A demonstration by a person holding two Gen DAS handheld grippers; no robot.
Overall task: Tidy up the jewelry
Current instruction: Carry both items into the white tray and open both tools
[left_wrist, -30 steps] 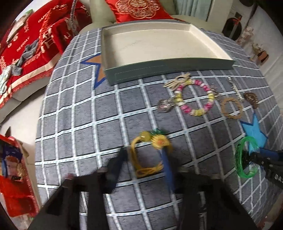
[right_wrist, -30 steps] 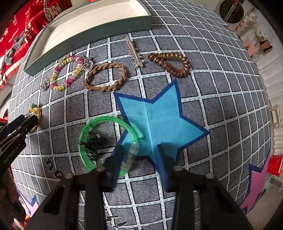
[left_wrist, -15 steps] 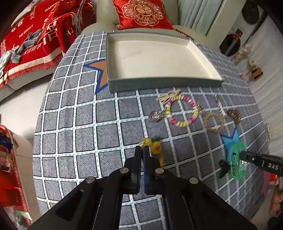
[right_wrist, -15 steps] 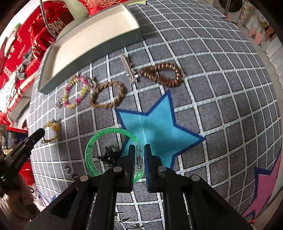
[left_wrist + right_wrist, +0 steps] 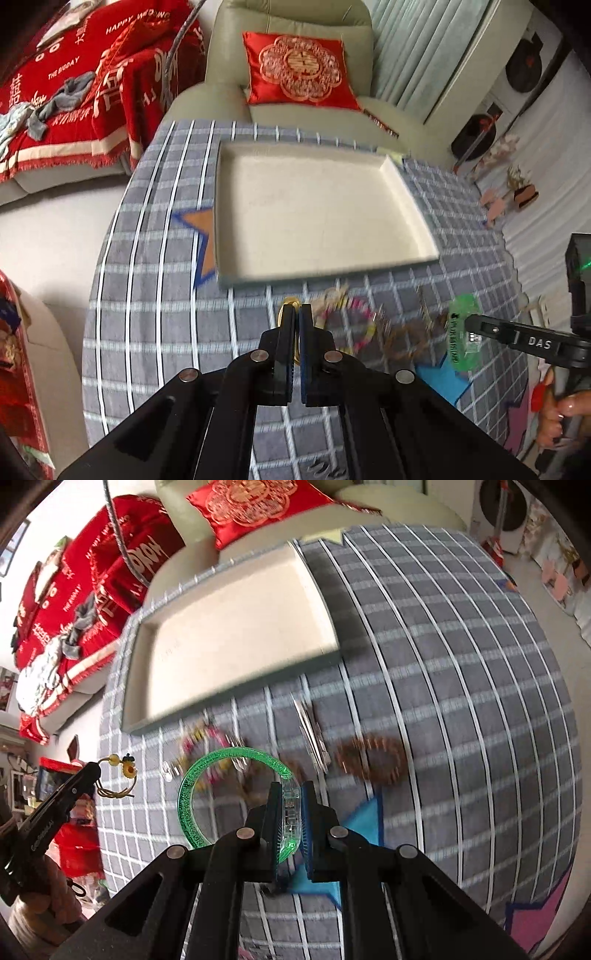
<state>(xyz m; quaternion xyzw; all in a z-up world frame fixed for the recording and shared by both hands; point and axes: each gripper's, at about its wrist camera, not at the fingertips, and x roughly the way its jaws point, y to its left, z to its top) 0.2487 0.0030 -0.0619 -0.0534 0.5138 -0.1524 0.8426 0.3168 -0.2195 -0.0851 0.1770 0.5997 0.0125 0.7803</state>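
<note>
Right wrist view — right tool (image 5: 289, 812) clenched on green bangle (image 5: 207, 775), its ring face-on, looping left

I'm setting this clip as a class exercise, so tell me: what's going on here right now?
A person is sorting jewelry with two handheld grippers. The left gripper is shut on a yellow cord bracelet; the right gripper is shut on a green bangle. Both pieces are lifted off the checked cloth. The tray has nothing in it; other pieces lie on the cloth.

yellow bracelet (image 5: 291, 314): mostly hidden between the left gripper (image 5: 295, 314) fingers.
Beaded bracelet (image 5: 351, 325): blurred, just beyond that gripper.
Green bangle (image 5: 229, 797): partly covered by the right gripper (image 5: 291, 801).
</note>
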